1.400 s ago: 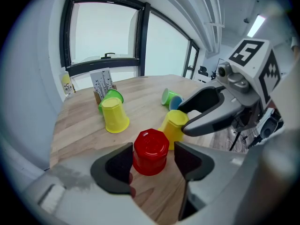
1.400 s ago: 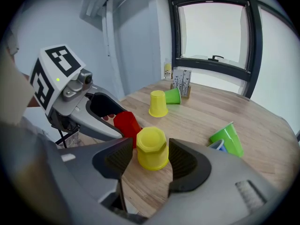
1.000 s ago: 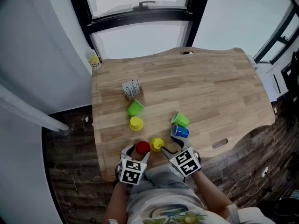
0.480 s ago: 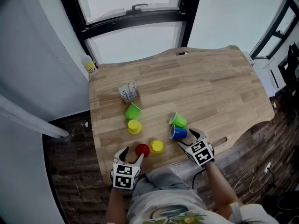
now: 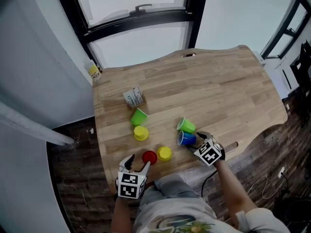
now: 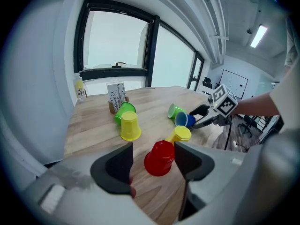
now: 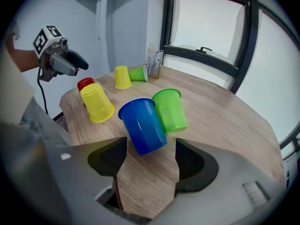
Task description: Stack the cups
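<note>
Between right gripper (image 7: pixel 150 153) fingers: blue cup (image 7: pixel 142 124) on its side, untouched; jaws just opened, released.
Left gripper (image 6: pixel 154 150) fingers: spread, red cup (image 6: pixel 161 158) just ahead.

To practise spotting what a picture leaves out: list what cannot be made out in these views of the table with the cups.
Right gripper view: the red plastic cup is mostly hidden behind the nearer yellow plastic cup.
Head view: the label on the small yellow bottle is too small to read.
All views: the print on the small holder of printed white cards is too small to read.
</note>
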Available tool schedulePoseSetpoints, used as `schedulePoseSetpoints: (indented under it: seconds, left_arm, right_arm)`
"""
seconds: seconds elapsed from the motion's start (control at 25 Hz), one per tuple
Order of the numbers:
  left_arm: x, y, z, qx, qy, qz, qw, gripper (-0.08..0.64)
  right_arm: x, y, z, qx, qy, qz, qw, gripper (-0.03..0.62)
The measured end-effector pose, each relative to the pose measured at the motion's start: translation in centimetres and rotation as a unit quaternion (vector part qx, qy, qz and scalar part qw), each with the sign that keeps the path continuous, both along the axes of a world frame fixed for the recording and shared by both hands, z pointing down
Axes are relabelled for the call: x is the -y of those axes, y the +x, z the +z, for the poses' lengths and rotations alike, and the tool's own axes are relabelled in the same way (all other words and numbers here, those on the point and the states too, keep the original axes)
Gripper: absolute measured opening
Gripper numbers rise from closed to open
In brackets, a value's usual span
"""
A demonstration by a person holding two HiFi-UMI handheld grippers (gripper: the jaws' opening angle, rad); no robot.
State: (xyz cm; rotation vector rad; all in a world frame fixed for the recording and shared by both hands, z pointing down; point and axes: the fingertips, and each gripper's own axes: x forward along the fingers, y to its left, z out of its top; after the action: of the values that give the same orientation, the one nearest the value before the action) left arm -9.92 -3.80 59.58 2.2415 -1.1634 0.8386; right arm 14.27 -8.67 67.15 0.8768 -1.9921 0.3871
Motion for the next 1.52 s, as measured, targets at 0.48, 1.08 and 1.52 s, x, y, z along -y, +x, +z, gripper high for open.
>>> schedulePoseSetpoints:
  seconds: [0.48, 1.08, 1.52]
  left_arm:
    - [0.3, 0.1, 0.2, 0.001, -0.005, -0.001, 1.0, 0.289]
    - [0.3, 0.5, 0.1, 0.004, -0.003, -0.001, 1.0, 0.288]
    - [0.1, 0.2, -0.2, 0.004, 0.001, -0.008, 1.0, 0.288]
  right_arm:
    - [-0.2, -0.7, -0.6, -0.002, 0.003, -0.025, 1.0, 0.252]
    - [-1.1, -2.0, -5.1, 0.004, 0.04, -0.046, 0.998, 0.245]
    - [-2.1, -3.1, -6.1, -0.054, 0.05, -0.093, 0.993, 0.245]
